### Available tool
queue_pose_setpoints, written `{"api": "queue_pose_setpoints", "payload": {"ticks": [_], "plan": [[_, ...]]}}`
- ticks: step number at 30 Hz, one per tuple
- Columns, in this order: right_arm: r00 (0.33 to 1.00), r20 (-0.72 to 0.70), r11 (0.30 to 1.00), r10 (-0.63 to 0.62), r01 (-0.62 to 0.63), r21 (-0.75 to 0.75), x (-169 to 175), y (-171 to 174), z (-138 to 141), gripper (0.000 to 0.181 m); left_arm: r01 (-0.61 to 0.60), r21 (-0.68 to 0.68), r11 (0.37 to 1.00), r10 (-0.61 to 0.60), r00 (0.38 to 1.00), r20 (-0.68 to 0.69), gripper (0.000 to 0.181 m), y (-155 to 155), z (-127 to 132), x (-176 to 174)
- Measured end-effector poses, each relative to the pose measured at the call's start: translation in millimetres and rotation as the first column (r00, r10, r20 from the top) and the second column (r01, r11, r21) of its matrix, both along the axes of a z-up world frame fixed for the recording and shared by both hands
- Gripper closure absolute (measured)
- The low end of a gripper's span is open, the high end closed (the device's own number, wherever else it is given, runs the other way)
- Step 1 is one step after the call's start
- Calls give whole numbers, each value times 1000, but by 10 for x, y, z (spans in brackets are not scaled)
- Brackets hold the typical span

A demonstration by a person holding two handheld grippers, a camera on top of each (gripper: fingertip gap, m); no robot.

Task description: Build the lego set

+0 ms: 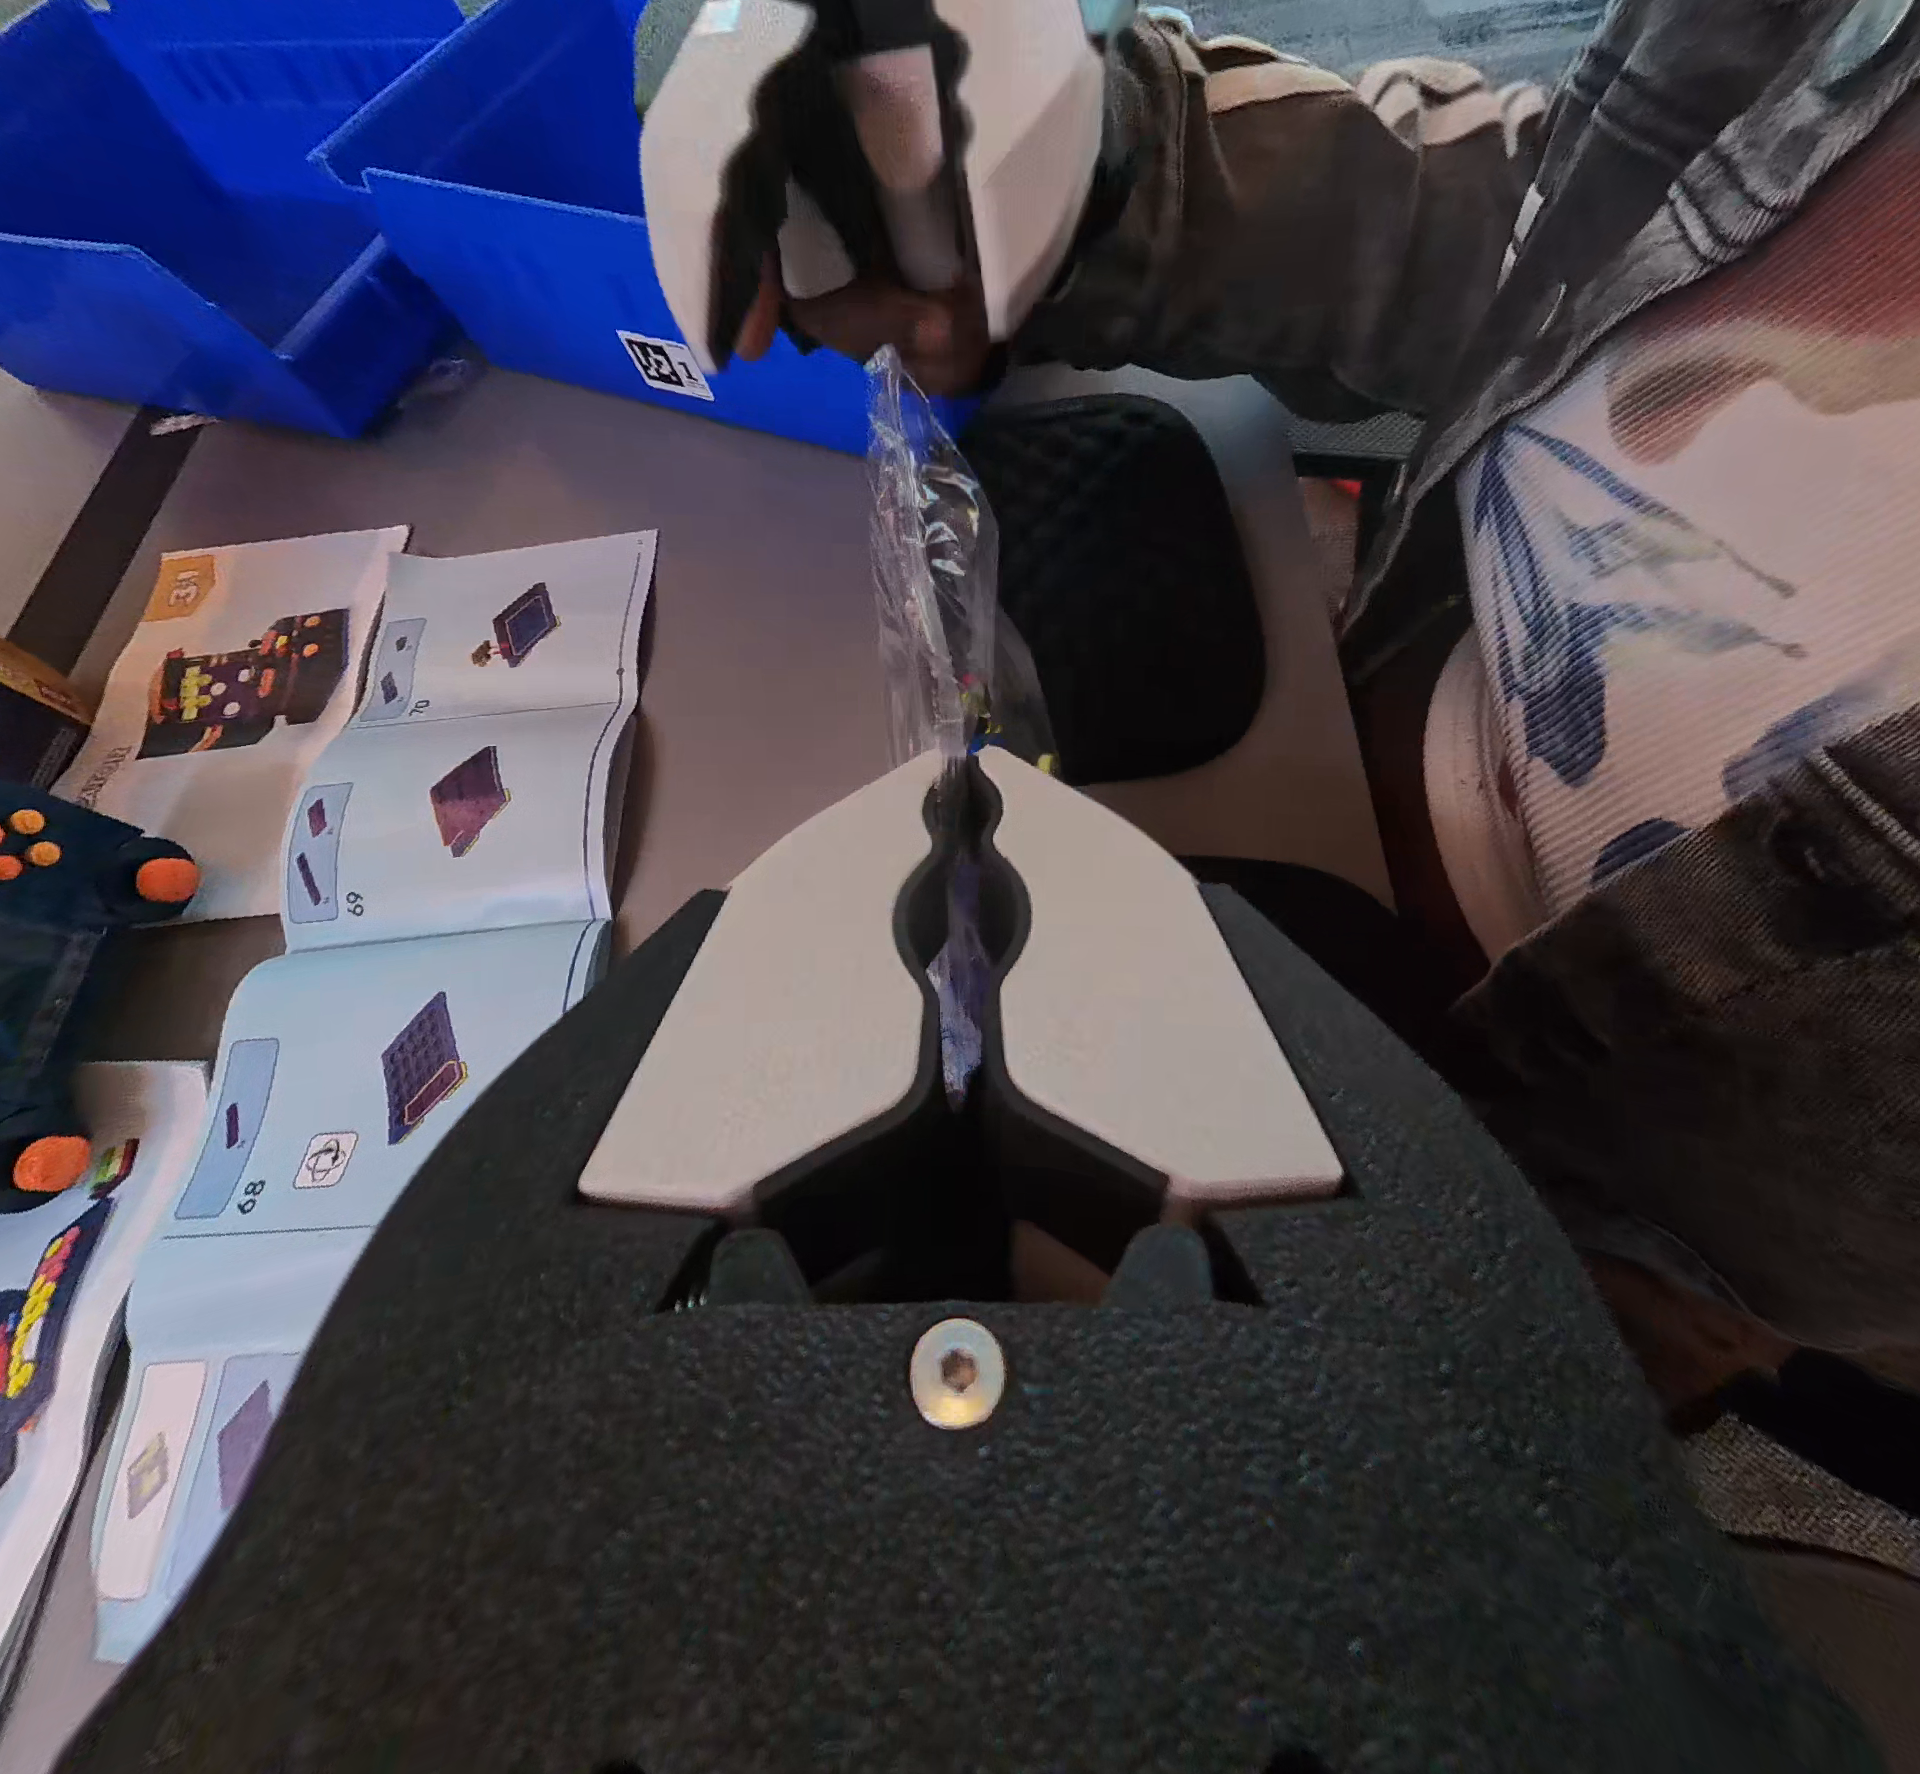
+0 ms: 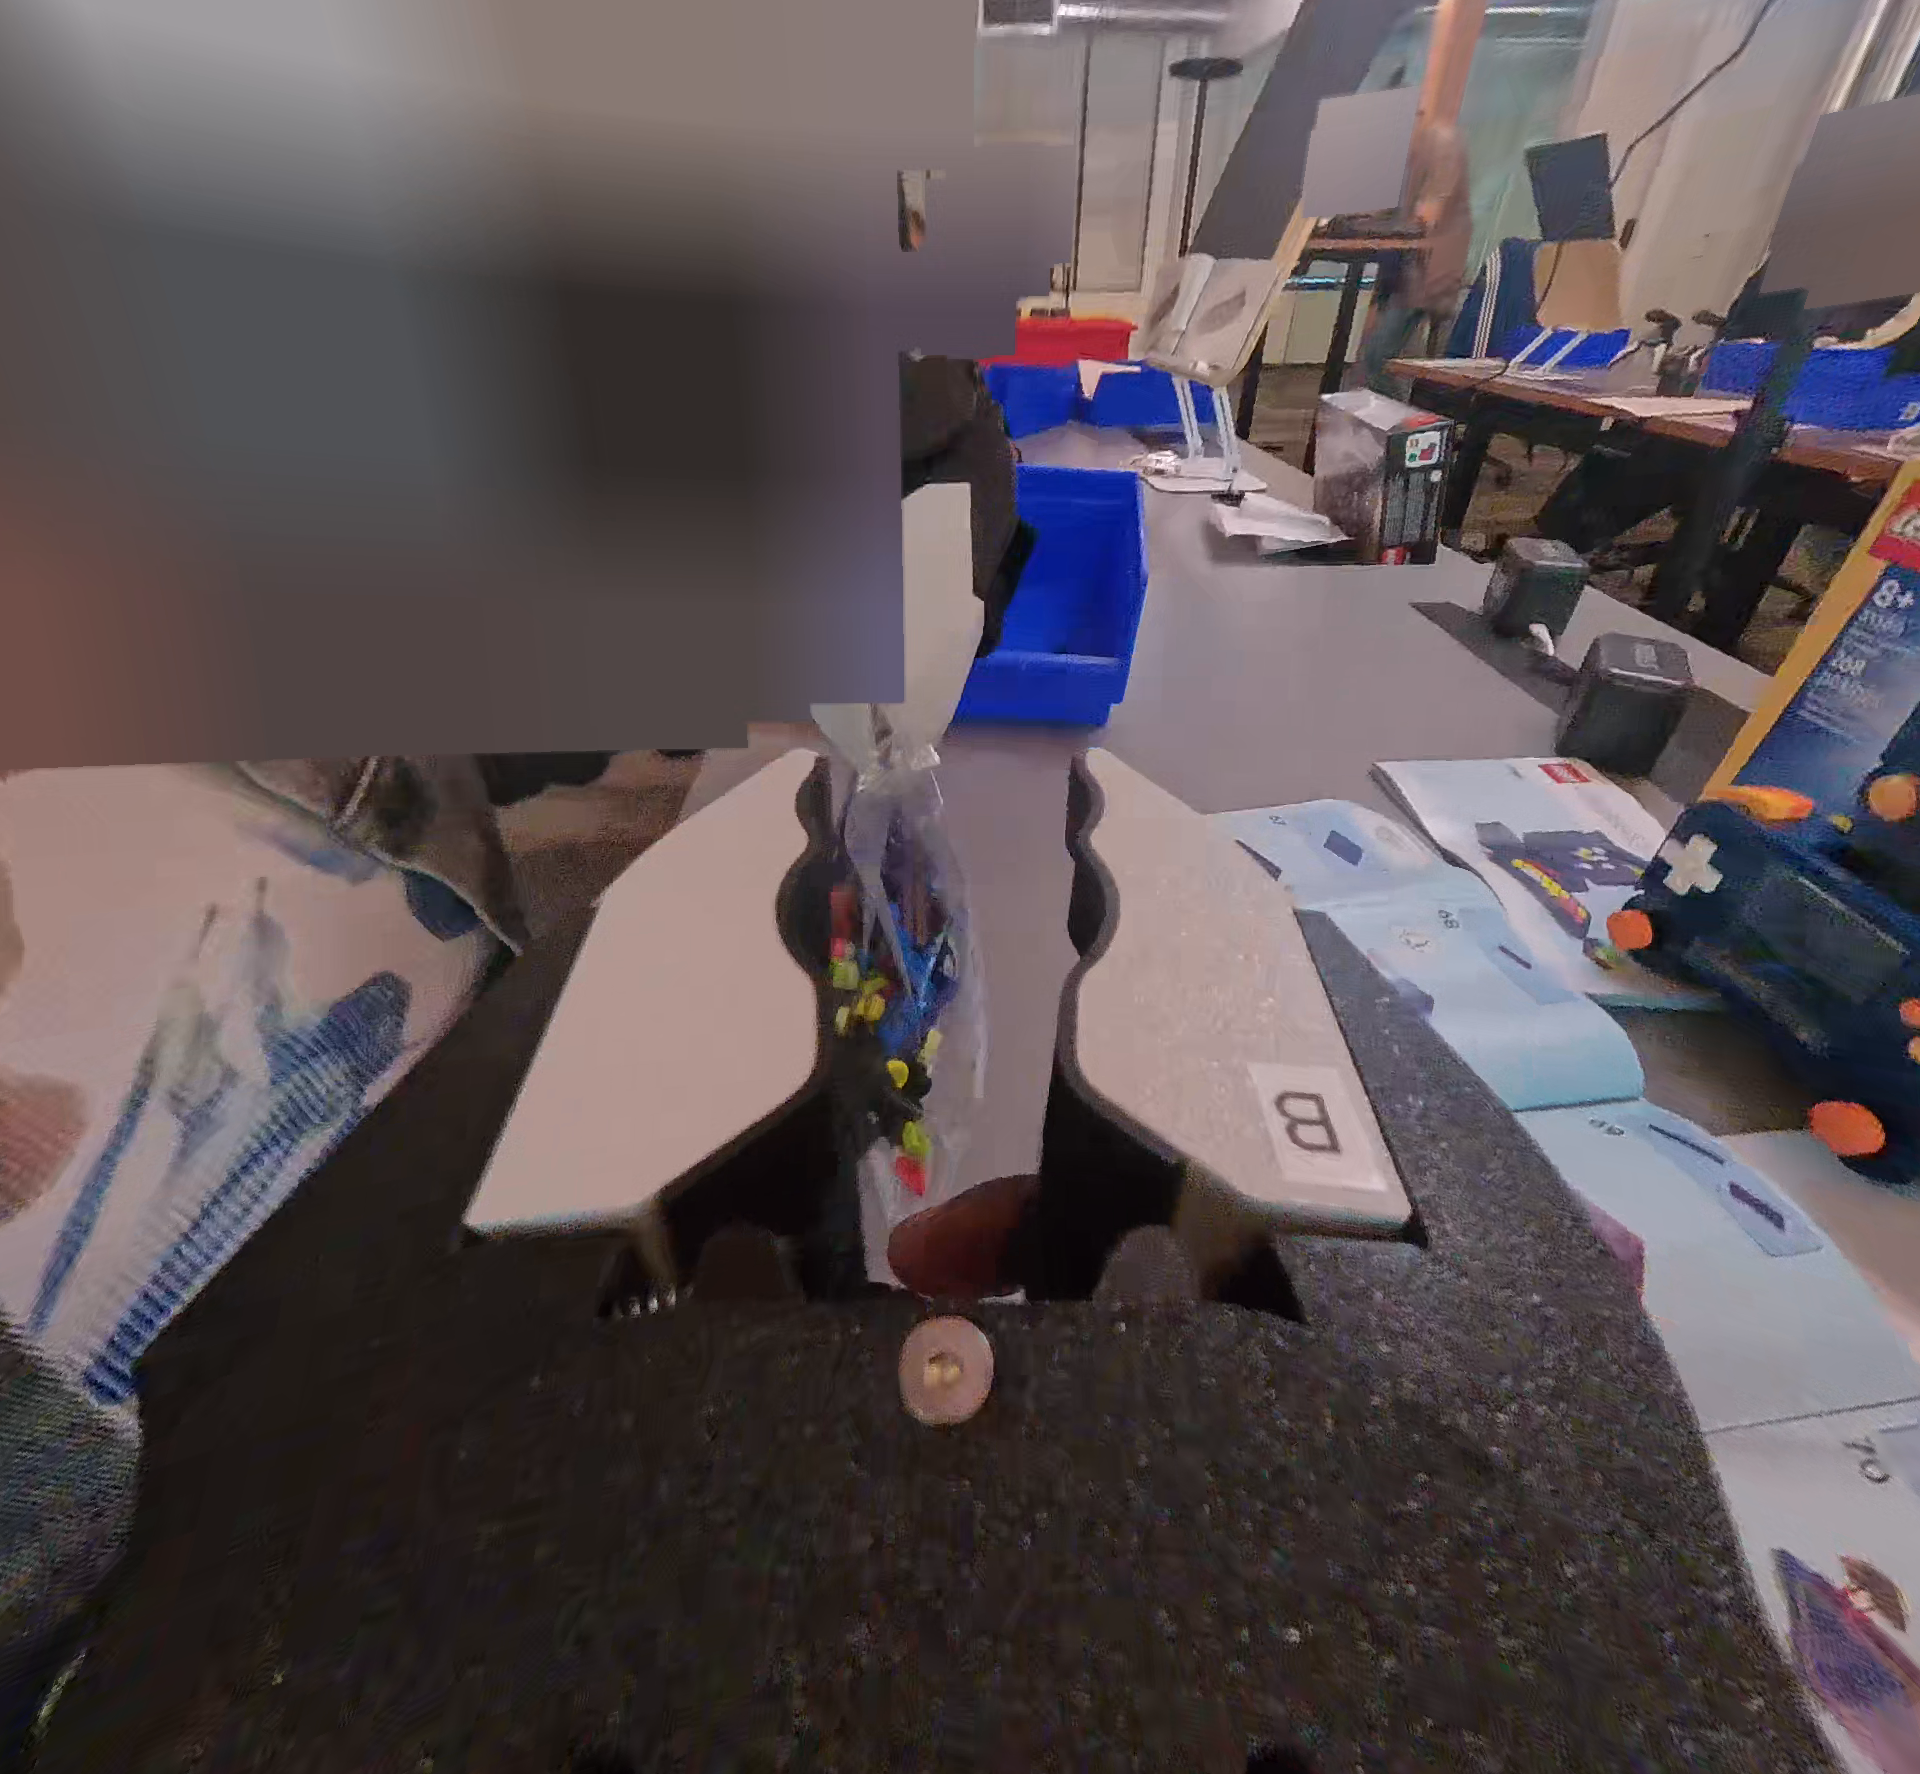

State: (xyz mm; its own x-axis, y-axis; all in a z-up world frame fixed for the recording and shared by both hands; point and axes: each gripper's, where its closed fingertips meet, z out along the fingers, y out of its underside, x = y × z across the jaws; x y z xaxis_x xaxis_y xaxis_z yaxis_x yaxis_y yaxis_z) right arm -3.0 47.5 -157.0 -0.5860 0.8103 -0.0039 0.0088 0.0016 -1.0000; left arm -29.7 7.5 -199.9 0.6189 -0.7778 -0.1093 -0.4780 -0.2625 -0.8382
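My left gripper (image 1: 961, 768) is shut on a clear plastic bag (image 1: 925, 581) of small lego pieces, which stretches up from its pinched pads over the table edge. My right gripper (image 2: 948, 768) is open. The same bag (image 2: 894, 976), with yellow, red and blue pieces inside, hangs between its fingers close to the left finger (image 2: 675, 997), and the right finger (image 2: 1195, 997) stands well clear of it. In the left wrist view the right gripper (image 1: 862, 197) shows above the bag's far end.
Two blue bins (image 1: 208, 197) (image 1: 582, 270) stand at the back of the grey table (image 1: 748, 602). An open instruction booklet (image 1: 447, 789) and a dark blue model with orange studs (image 2: 1787, 914) lie beside me. A black chair (image 1: 1122, 581) and the person's torso (image 1: 1662, 581) are close. My right fingertips sit around 7 centimetres from my left ones.
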Motion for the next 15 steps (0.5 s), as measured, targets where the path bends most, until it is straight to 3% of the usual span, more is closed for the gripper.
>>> {"api": "queue_pose_setpoints", "payload": {"ticks": [3,4,6,9,11,12,14,15], "plan": [[999,12,989,40,-41,145,-83,-157,-55,159,7,-8,1000,-8,1000,-24,181,32,-11,20],[998,34,981,44,-50,185,-99,-168,-89,177,12,-15,1000,-12,999,-31,181,32,-19,24],[1000,15,973,17,-20,230,-113,-117,-63,181,-6,-24,1000,6,1000,-19,181,45,-24,20],[997,-73,987,16,-5,159,-90,-118,38,181,-19,-22,1000,20,999,41,181,74,29,39],[998,-57,992,2,6,125,-119,-85,-36,181,-50,-18,999,50,999,-11,181,123,-28,-20],[999,-51,992,2,5,128,-120,-85,-60,181,-73,-11,997,72,996,-42,177,158,-46,-55],[999,-37,984,-2,8,179,-119,-103,-100,181,-125,41,991,128,987,-96,149,240,2,-107],[1000,-27,977,-8,14,211,-127,-108,-121,181,-112,81,990,119,988,-95,149,255,83,-57]]}}
